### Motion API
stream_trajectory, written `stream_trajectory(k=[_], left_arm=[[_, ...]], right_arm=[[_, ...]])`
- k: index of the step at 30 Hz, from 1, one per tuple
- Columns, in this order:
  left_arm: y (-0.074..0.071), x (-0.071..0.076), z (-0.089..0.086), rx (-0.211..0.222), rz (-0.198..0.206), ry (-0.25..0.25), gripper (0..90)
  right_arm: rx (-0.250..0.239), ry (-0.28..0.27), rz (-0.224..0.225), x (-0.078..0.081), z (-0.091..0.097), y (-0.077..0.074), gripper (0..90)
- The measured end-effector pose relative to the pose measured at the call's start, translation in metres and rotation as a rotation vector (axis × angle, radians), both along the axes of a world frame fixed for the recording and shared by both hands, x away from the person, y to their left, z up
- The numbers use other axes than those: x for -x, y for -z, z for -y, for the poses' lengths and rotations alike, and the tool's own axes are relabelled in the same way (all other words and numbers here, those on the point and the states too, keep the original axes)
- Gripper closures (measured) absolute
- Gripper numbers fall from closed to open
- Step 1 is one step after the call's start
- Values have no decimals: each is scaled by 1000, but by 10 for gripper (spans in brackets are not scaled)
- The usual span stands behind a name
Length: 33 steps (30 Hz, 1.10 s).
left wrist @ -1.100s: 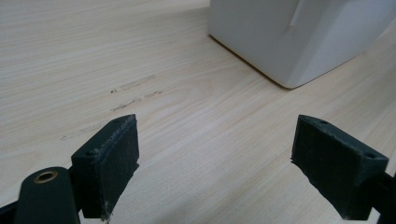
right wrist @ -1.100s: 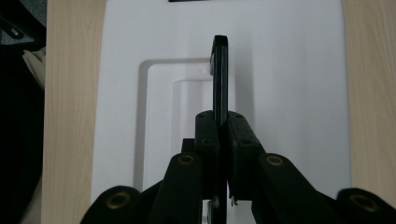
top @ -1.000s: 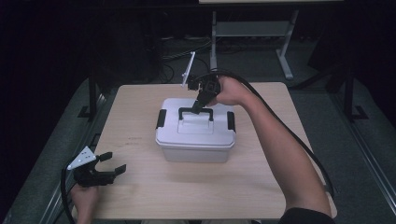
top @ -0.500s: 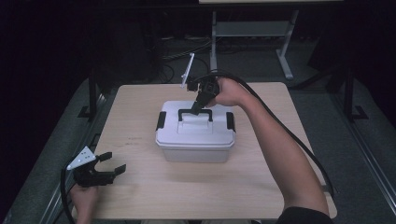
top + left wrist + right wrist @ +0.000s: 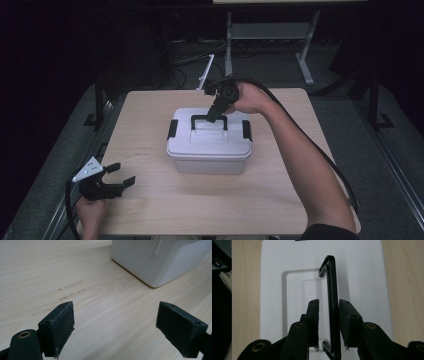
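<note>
one white box, two claws, a raised handle

on the wooden table [image 5: 150, 210] stands one white box [image 5: 209, 150] with a lid, near the middle and a little toward the far side. it has one black handle [image 5: 210, 119] on top, standing upright, and two black clips [image 5: 172, 129], one at the left end and one at the right.

there are two claws. the right claw [image 5: 214, 116] reaches down from the far side onto the handle. its jaws have just been opening: in the right gripper view the handle bar [image 5: 333, 312] runs up between the two pads, with a sliver of white lid showing on the left side of the bar, while the right pad looks very close to it or just touching. the grip is loose, not a clamp.

the left claw [image 5: 107, 184] sits at the near left corner of the table, well apart from the box, jaws spread wide and holding nothing.

the high view shows both arms and the whole box. the left gripper view adds the wood grain, some faint marks on the table, and a lower corner of the box [image 5: 160, 262] beyond the open pads [image 5: 60, 327]. the right gripper view shows the sunken panel in the lid under the handle.
</note>
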<state>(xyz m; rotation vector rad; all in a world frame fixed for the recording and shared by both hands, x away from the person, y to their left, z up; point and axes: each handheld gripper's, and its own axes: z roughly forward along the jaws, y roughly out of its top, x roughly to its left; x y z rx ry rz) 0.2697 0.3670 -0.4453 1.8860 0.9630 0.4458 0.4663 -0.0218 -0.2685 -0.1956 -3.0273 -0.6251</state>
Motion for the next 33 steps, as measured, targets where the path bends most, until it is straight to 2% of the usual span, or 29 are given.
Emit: stream_trajectory(k=[15, 33], left_arm=[[0, 0, 1, -1, 2, 1, 143], [-1, 3, -1, -7, 5, 1, 143]], right_arm=[[-18, 45, 18, 4, 18, -11, 639], [-24, 101, 31, 11, 46, -15, 581]])
